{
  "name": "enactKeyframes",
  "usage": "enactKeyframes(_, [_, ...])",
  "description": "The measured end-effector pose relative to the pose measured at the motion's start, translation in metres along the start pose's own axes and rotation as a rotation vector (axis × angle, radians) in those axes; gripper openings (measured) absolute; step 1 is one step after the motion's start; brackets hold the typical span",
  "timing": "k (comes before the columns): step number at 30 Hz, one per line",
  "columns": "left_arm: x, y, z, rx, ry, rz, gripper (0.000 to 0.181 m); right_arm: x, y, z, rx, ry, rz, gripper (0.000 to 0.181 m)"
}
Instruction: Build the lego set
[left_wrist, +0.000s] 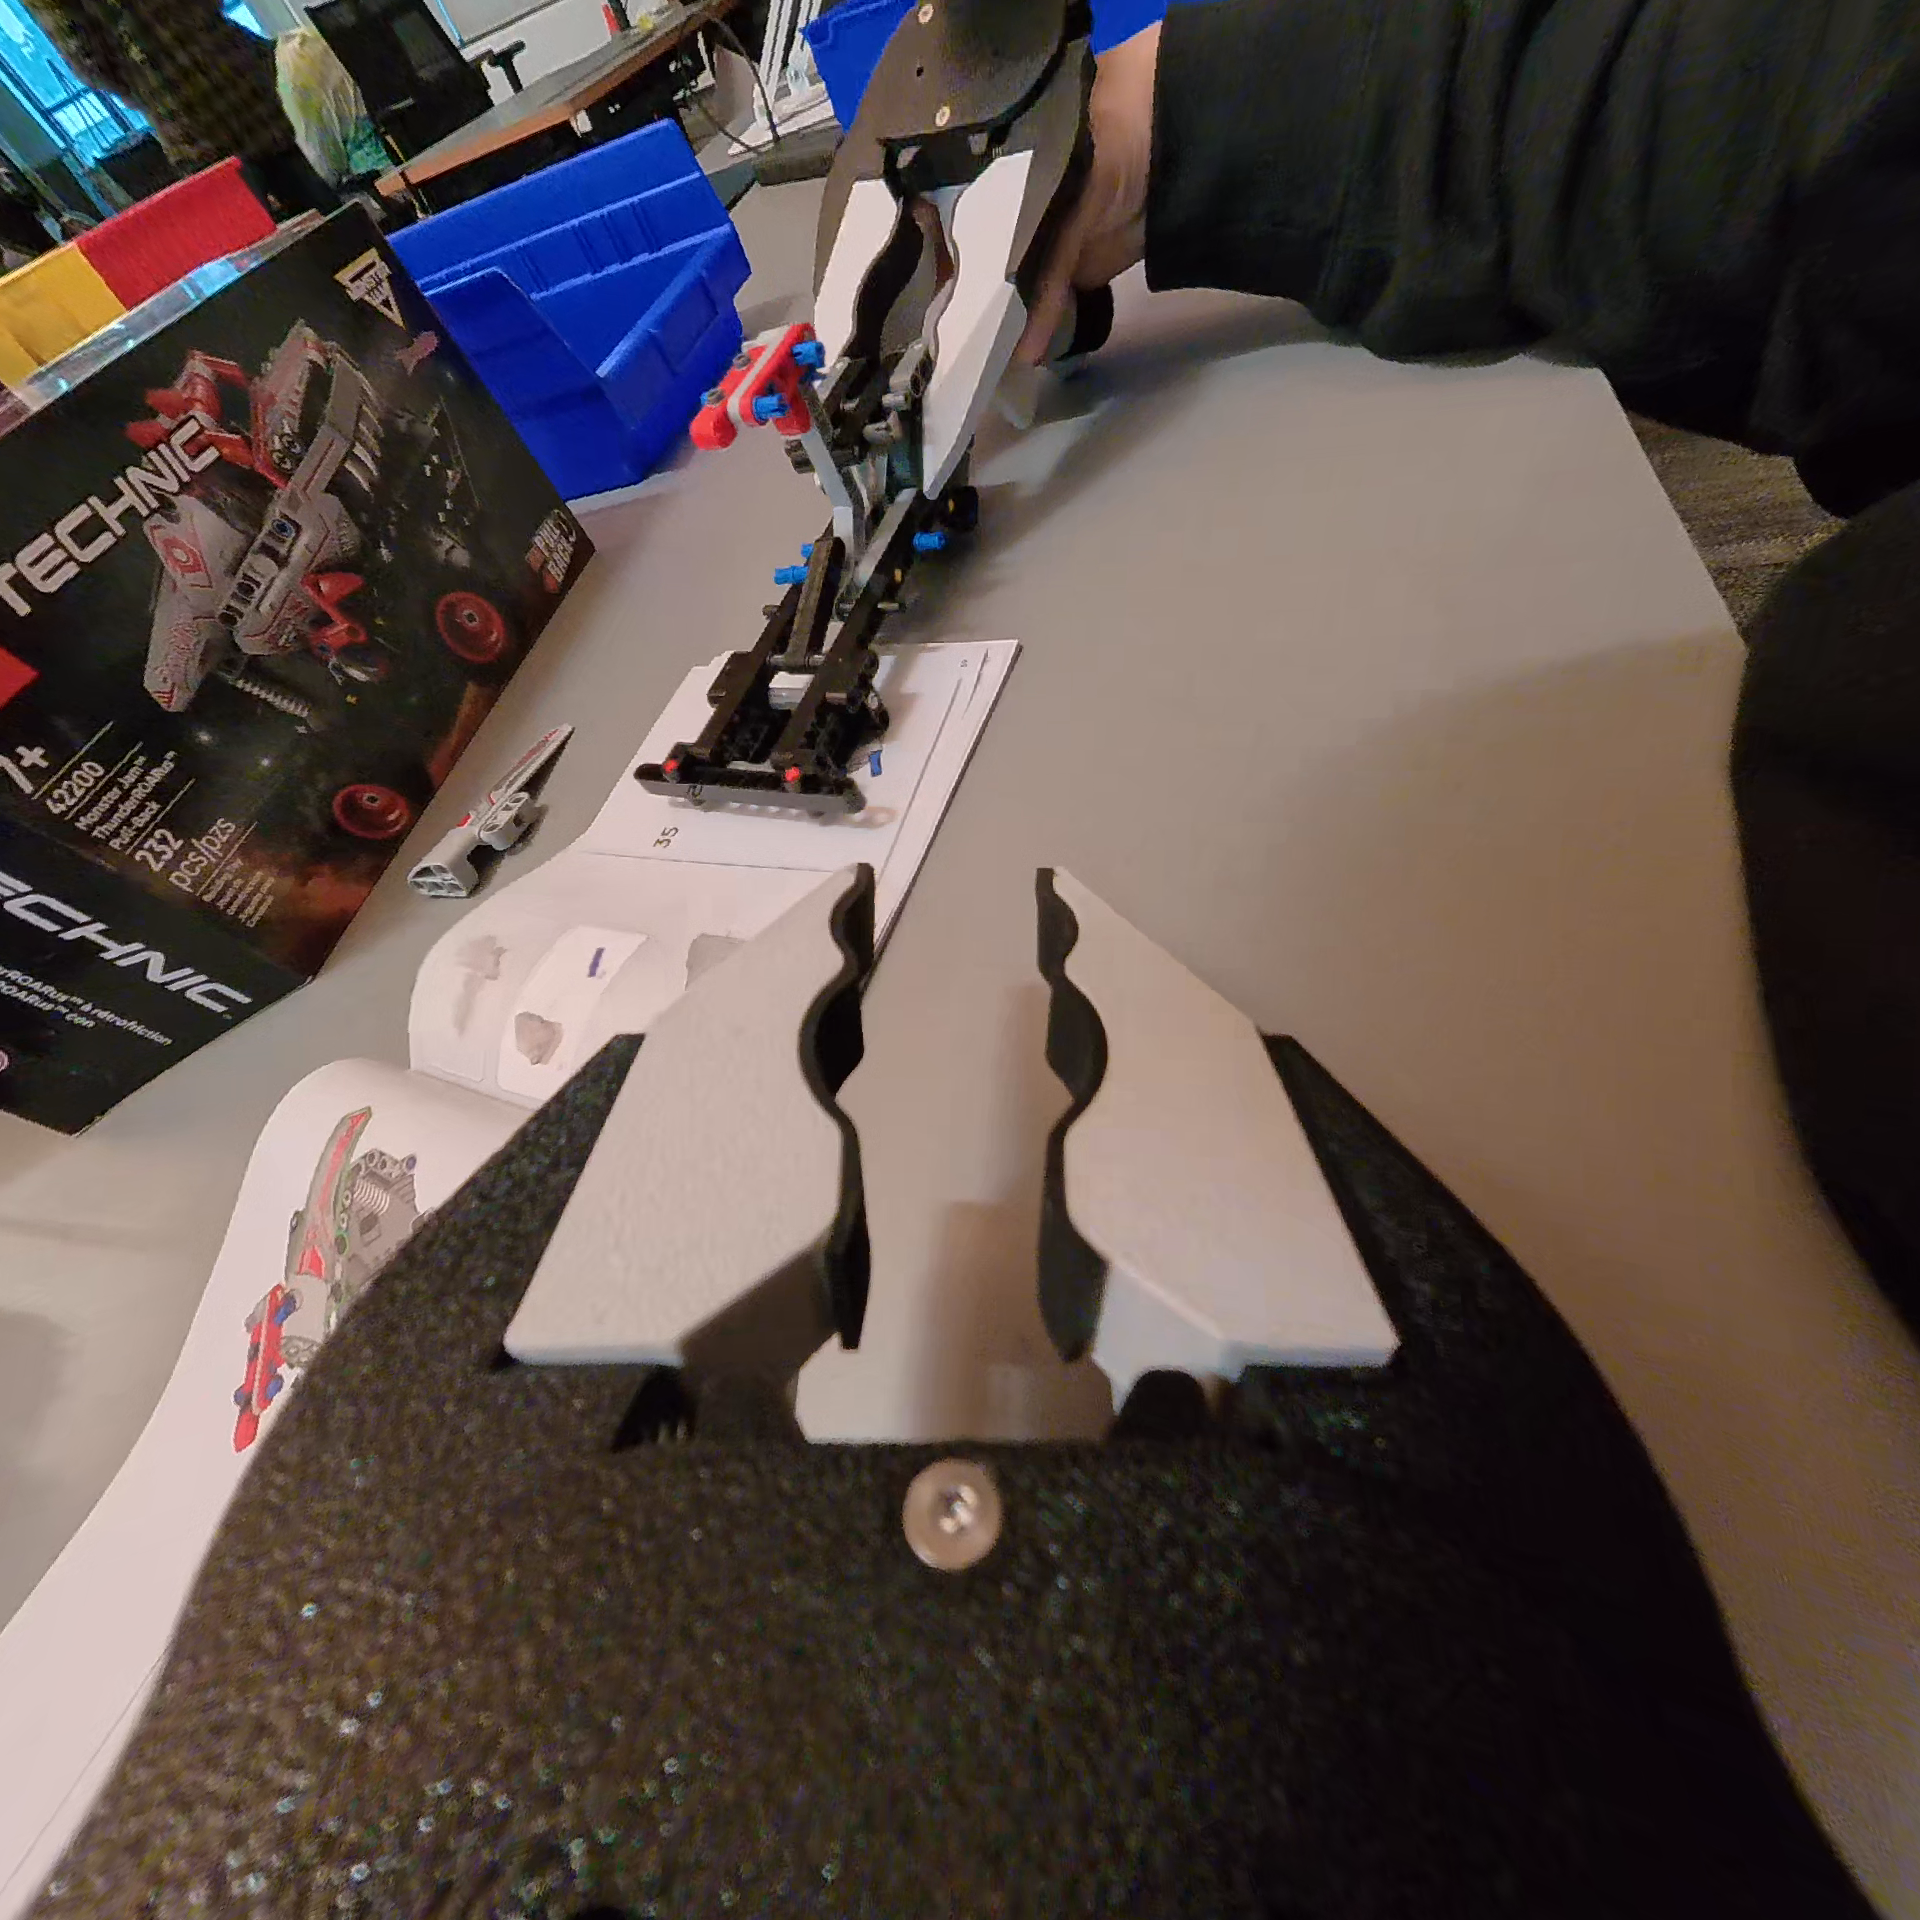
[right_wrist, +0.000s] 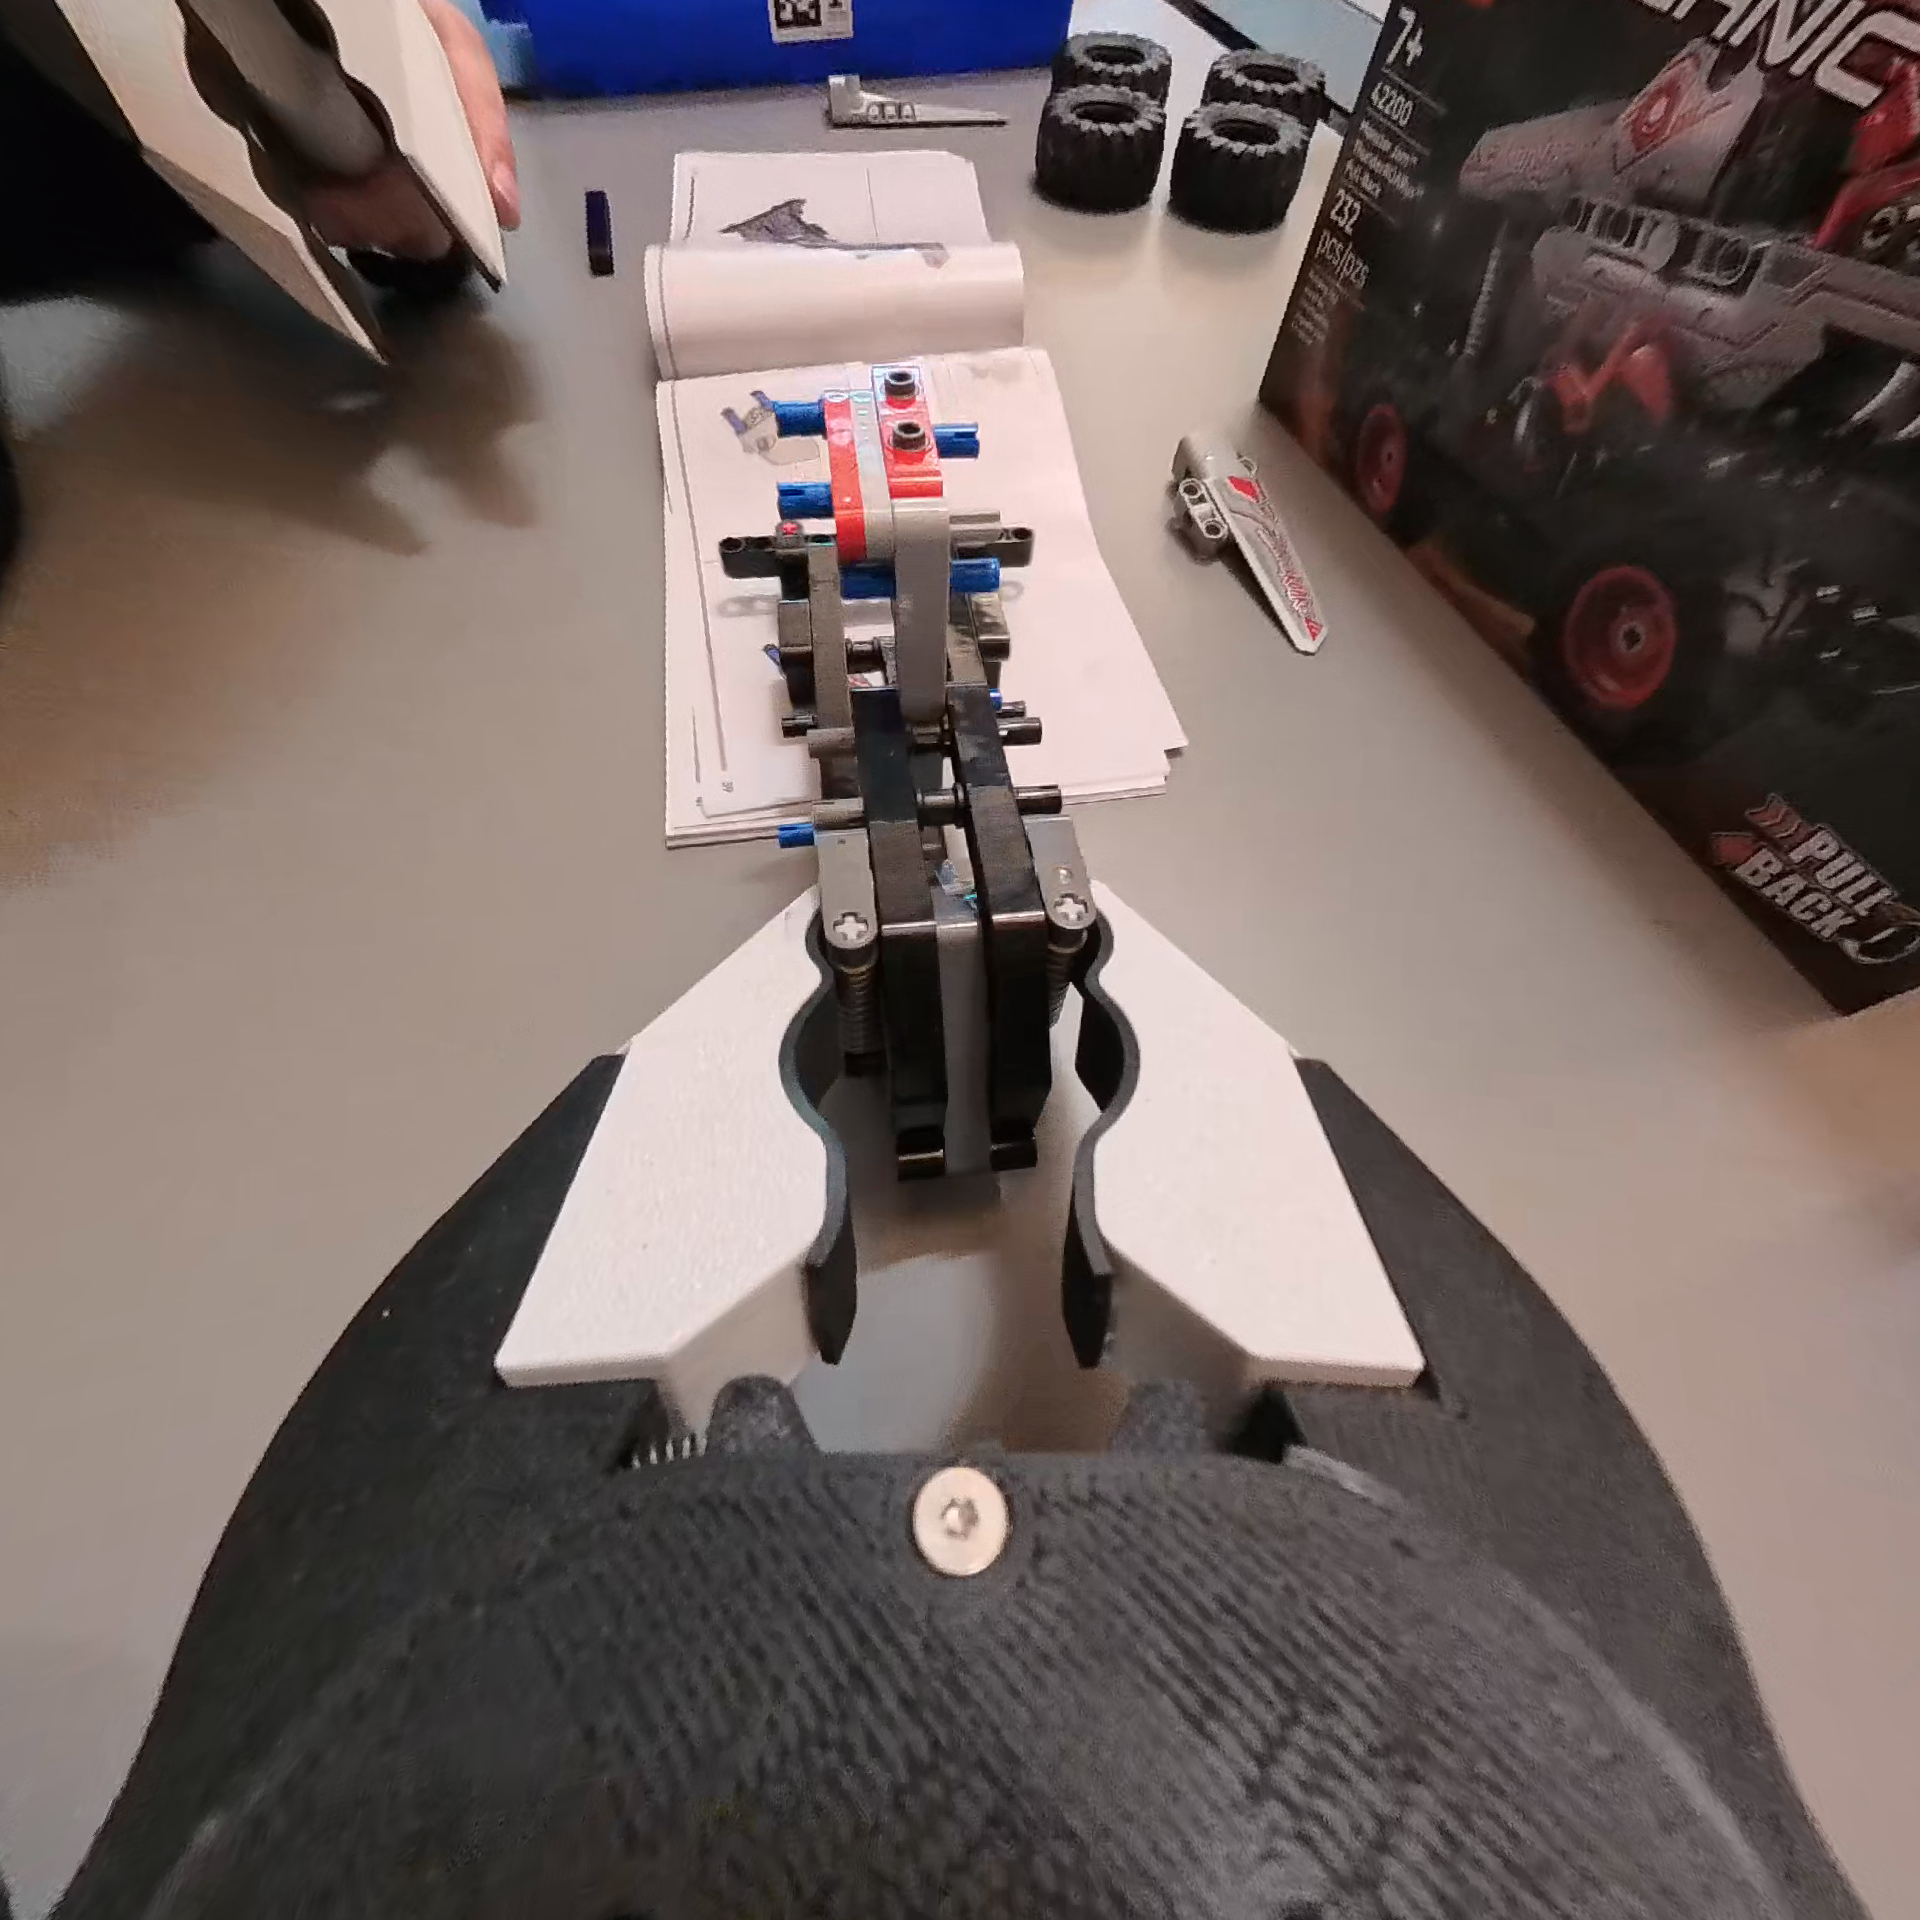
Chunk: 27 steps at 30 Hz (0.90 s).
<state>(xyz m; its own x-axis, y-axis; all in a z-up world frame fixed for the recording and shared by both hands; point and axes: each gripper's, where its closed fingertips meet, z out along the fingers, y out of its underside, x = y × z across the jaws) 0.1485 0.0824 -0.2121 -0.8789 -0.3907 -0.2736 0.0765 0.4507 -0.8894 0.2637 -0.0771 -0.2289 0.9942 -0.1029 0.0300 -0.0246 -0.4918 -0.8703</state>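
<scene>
Right hand-held gripper (right_wrist: 956, 935) clamps chassis (right_wrist: 914, 644) — long axis toward 12 o'clock. Left hand-held gripper (left_wrist: 951, 904) open, empty — chassis straight ahead at 12.

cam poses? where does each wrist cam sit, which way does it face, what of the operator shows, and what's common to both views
Left wrist view: sits behind the open left gripper, low over the table, facing the lego chassis end-on, with the right gripper, a hand and a dark sleeve beyond.
Right wrist view: sits behind the right gripper, which holds the chassis's near end; the left gripper and fingertips show top left.
Shared: chassis, instruction booklet, set box, grey panel piece; the cameras roughly face each other.
</scene>
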Motion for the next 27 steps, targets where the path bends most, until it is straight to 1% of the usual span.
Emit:
enactKeyframes(7, [0.001,0.002,0.002,-0.018,0.007,0.000,0.028,0.000,0.003,-0.001,-0.014,0.015,0.061,0.042])
enactKeyframes(9, [0.001,0.003,0.003,-0.025,0.009,0.001,0.028,0.000,0.003,-0.001,-0.016,0.029,0.050,0.045])
enactKeyframes(12, [0.001,0.004,0.004,-0.037,0.012,0.002,0.029,-0.004,0.002,0.000,-0.011,0.021,0.036,0.042])
enactKeyframes(16, [0.001,0.006,0.006,-0.052,0.009,0.020,0.030,-0.004,0.002,0.001,-0.011,0.023,0.099,0.042])
enactKeyframes(19, [0.001,0.005,0.007,-0.055,0.007,0.024,0.031,-0.005,0.002,0.001,-0.015,0.037,0.067,0.042])
enactKeyframes(21, [0.000,0.000,0.006,-0.039,0.008,0.007,0.031,-0.006,0.002,0.001,-0.015,0.040,0.041,0.042])
enactKeyframes(24, [-0.019,-0.012,0.004,-0.046,-0.035,-0.036,0.029,-0.004,0.001,0.000,-0.011,0.062,0.023,0.049])
enactKeyframes(27, [-0.059,-0.014,0.010,-0.165,-0.084,-0.046,0.030,-0.006,0.001,-0.002,-0.016,0.058,-0.009,0.054])
